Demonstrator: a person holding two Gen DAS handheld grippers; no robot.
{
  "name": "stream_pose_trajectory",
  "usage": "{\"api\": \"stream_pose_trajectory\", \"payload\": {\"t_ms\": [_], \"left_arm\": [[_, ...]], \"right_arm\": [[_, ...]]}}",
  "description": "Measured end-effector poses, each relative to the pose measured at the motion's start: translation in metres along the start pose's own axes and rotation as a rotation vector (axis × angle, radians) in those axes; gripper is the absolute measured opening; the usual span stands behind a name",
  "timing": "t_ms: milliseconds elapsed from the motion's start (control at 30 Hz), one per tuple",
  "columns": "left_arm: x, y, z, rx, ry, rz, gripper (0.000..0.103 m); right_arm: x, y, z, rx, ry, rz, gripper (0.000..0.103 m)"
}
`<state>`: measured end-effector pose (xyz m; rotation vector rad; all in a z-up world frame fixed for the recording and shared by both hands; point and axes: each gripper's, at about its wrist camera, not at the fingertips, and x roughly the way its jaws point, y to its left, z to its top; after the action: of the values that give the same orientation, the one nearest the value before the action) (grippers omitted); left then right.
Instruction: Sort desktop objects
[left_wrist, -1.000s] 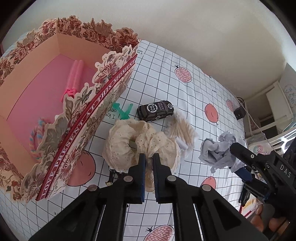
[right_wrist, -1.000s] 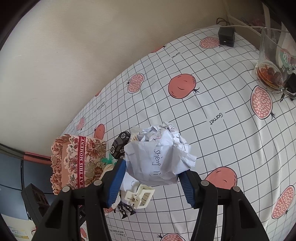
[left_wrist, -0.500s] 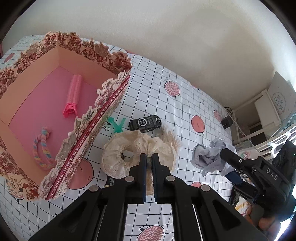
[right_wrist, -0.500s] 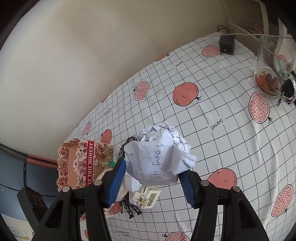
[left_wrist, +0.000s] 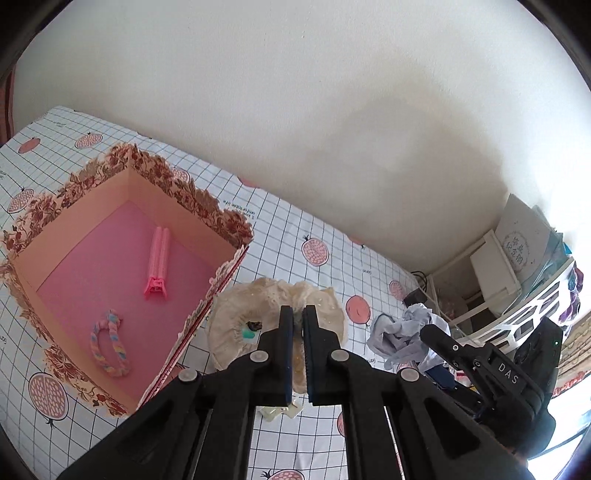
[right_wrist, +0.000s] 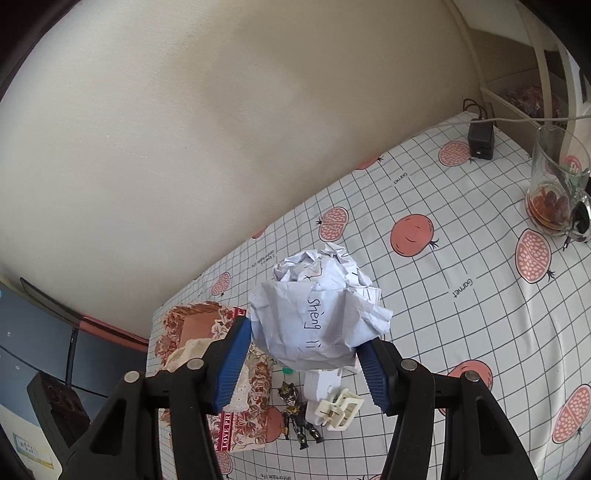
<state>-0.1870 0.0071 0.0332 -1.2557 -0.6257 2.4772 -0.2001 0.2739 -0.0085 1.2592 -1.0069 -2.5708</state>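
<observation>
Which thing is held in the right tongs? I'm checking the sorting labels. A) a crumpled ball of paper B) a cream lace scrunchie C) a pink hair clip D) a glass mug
A: the right tongs are closed on the crumpled ball of paper, pressed between the blue pads, with handwriting on it.
</observation>
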Motion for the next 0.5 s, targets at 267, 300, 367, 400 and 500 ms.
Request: {"api": "stream_pose_trajectory", "payload": {"t_ms": [267, 300, 367, 400, 500], "left_arm": [[-0.032, 0.018, 0.017, -0.060, -0.096, -0.008, 0.005], [-0.035, 0.021, 0.019, -0.070, -0.106, -0.008, 0.005], [-0.041, 0.027, 0.022, -0.088, -0.125, -0.005, 0.005], [-0.044, 0.030, 0.022, -0.096, -0.133, -0.001, 0.005], [-0.050, 0.039, 0.025, -0.124, -0.153, -0.001, 0.005]], "right_arm": [[0.001, 0.015, -0.006, -0.022, -0.008, 0.026, 0.061], [0.002, 0.016, -0.007, -0.017, -0.005, 0.028, 0.061], [0.005, 0.021, -0.010, -0.016, 0.002, 0.034, 0.061], [0.006, 0.024, -0.011, -0.019, 0.004, 0.036, 0.061], [0.009, 0.033, -0.014, -0.036, 0.006, 0.041, 0.061]]}}
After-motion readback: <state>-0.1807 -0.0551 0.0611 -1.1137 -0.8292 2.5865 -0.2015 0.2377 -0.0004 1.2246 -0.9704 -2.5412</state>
